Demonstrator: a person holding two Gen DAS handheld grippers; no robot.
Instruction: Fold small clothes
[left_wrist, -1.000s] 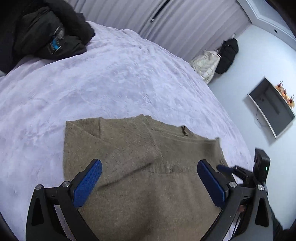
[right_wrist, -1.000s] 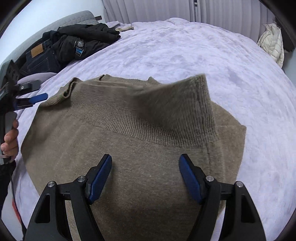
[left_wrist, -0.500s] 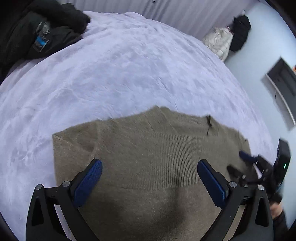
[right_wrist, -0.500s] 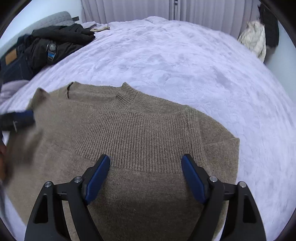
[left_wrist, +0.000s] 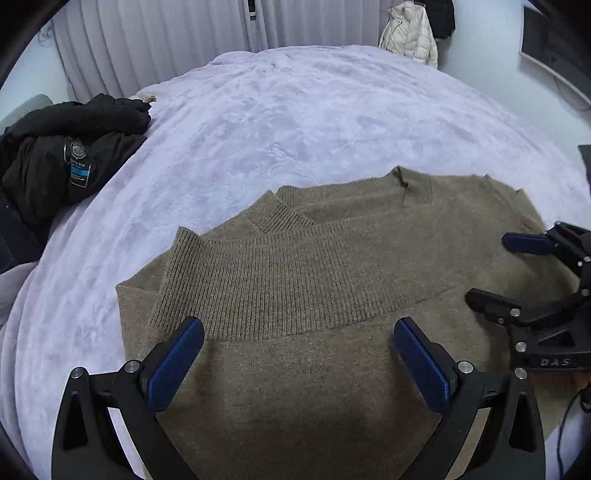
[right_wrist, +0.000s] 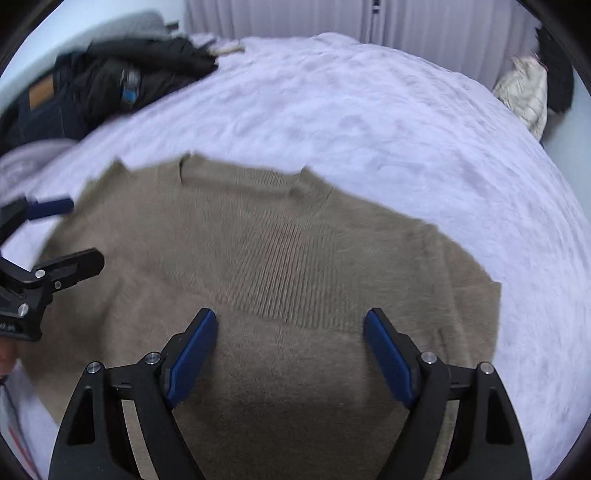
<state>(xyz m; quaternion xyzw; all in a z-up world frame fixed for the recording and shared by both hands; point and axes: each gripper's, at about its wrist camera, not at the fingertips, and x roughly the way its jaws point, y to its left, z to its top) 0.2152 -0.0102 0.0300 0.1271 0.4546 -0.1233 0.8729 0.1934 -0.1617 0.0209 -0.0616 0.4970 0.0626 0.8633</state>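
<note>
Knitted brown sweater (left_wrist: 332, 295) is lying folded on the bed (left_wrist: 295, 110), both grippers, left (left_wrist: 295, 363) and right (right_wrist: 291, 356), hovering with jaws spread and empty; a dragging jaw risks snagging the knit and undoing the fold.

Left gripper (left_wrist: 297, 354): black angular frame, triangular cutouts in finger arms, silver round screw heads at joints. Fingers (left_wrist: 175, 363) faced with blue ribbed pads. Right gripper (right_wrist: 290, 356): same build, black frame, blue pads, silver screws. Side of right gripper's body, seen from left wrist view, carries faint raised lettering "DAS". Thin dark cable beside it at frame edge.
</note>
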